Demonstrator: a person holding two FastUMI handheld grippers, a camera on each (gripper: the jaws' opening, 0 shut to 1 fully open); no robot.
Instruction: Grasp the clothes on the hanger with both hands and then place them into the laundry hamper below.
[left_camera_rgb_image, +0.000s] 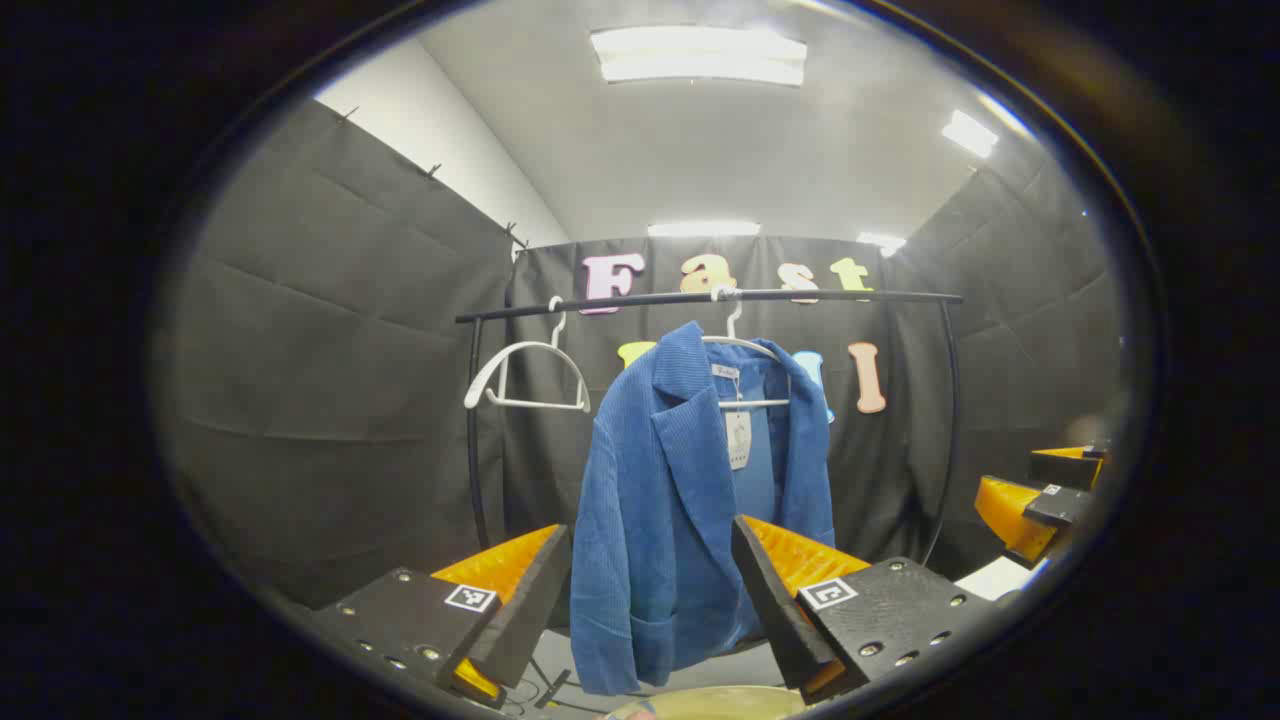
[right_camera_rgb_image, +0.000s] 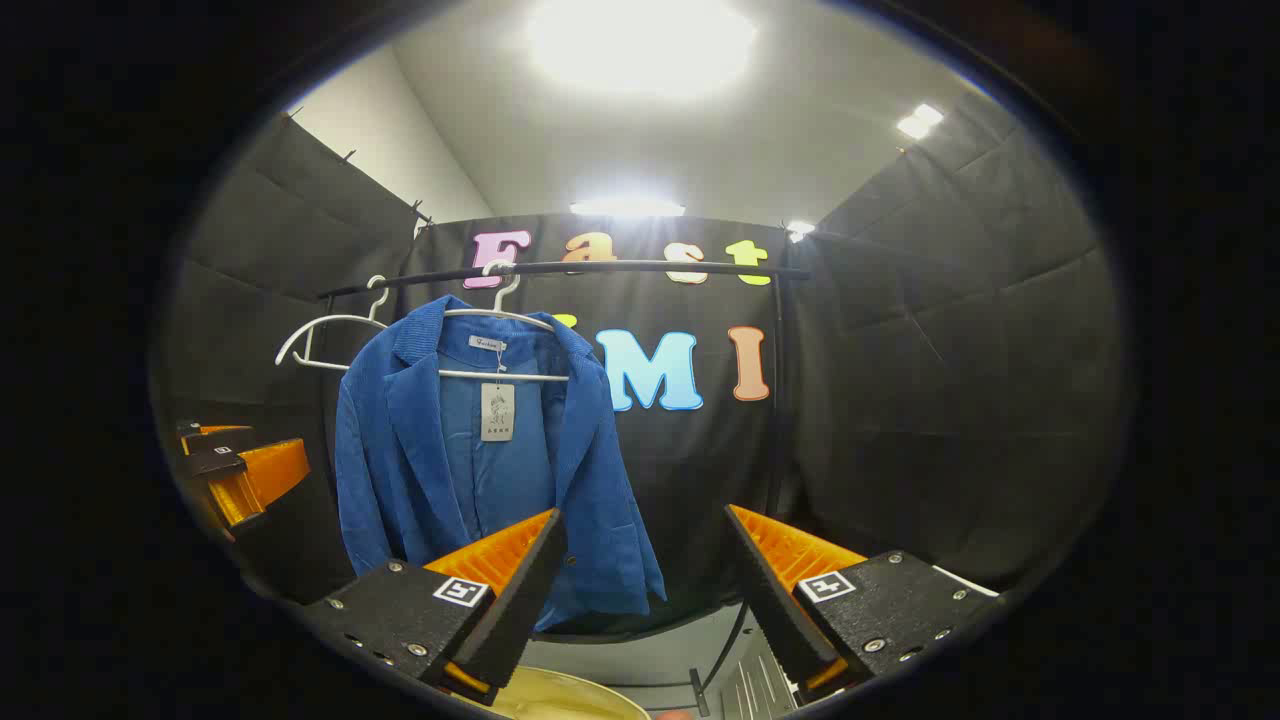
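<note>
In the left gripper view, my left gripper (left_camera_rgb_image: 650, 590) is holding its jaws wide apart, empty, before the blue jacket (left_camera_rgb_image: 665, 500), hanging lengthwise downward from a white hanger (left_camera_rgb_image: 745, 375) on the rail (left_camera_rgb_image: 850, 296); the hamper's rim (left_camera_rgb_image: 715, 703) is peeking below. In the right gripper view, my right gripper (right_camera_rgb_image: 645, 585) is gaping too; the jacket (right_camera_rgb_image: 480, 470) is hanging left, front facing me.

The blue jacket (left_camera_rgb_image: 665, 500) is of ribbed cloth, like corduroy, matt and soft in look; a pale paper tag (left_camera_rgb_image: 738, 438) hangs at its neck. Its hanger (right_camera_rgb_image: 500, 345) and the spare hanger (left_camera_rgb_image: 528, 378) at 9 o'clock of it look like smooth white plastic. The rail (left_camera_rgb_image: 705, 298) looks like dark metal, slightly glossy. The ceiling (left_camera_rgb_image: 700, 150) is matt and smooth.
</note>
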